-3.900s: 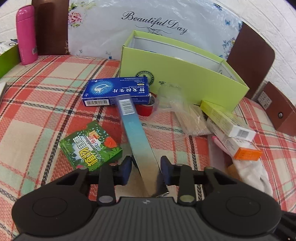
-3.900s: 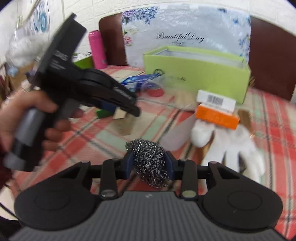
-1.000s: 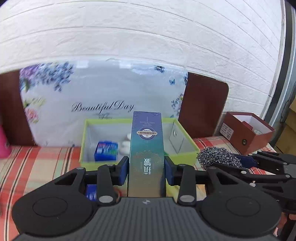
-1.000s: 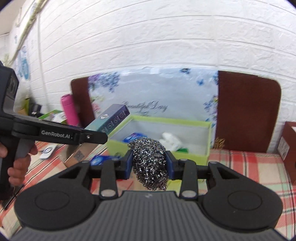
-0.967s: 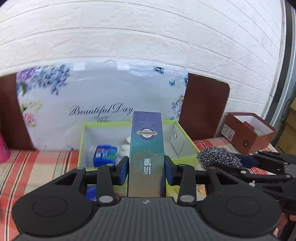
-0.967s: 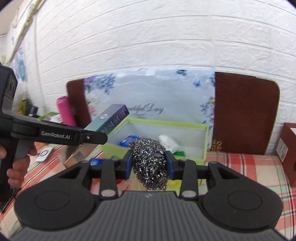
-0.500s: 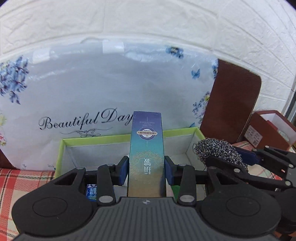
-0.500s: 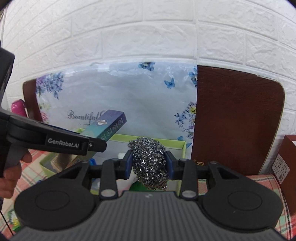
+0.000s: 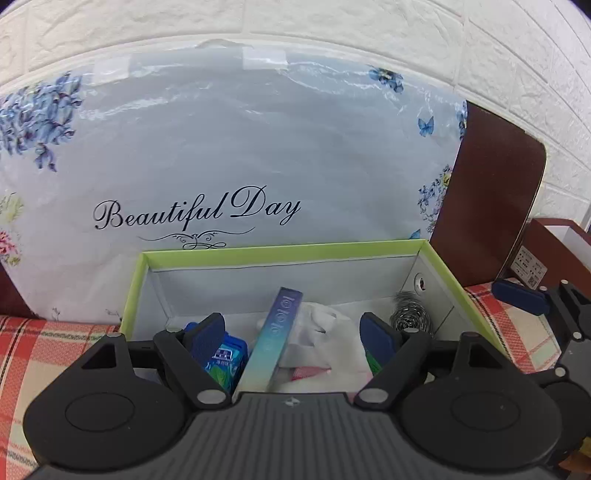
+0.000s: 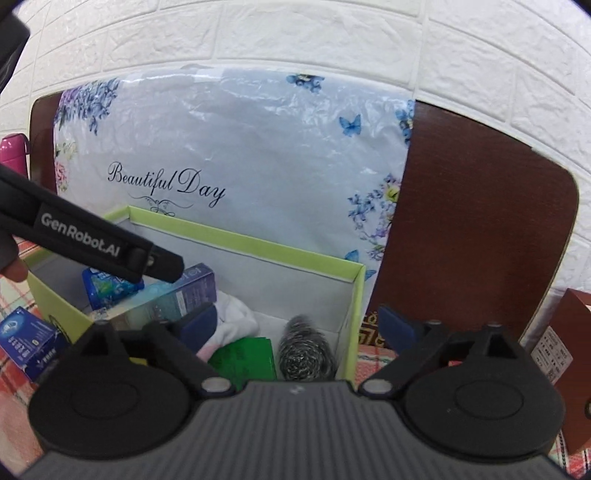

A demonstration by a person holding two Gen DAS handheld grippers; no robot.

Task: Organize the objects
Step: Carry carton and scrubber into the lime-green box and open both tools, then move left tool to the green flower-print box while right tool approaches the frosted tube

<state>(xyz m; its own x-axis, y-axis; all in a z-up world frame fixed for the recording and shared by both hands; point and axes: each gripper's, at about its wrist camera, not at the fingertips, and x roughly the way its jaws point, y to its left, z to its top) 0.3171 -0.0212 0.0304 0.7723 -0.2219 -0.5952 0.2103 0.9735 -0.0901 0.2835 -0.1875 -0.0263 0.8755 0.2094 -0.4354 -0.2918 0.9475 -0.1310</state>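
Brick wall (image 9: 369, 29) white, plaid tablecloth (image 9: 37, 339); left gripper (image 9: 293, 334), right gripper (image 10: 293, 325) agape, just opened, empty.

1 green box (image 9: 207, 257), centre frame. Inside: 1 tall blue carton (image 9: 273, 343), 1 steel scourer (image 10: 304, 350), 1 white cloth (image 9: 325, 332), 1 green pkt (image 10: 243, 356), 1 small blue pkt (image 9: 226, 356). 2 grippers.

Teal carton (image 9: 277, 341) leaning, steel scourer (image 10: 303, 351) in green box (image 9: 280, 252) corner
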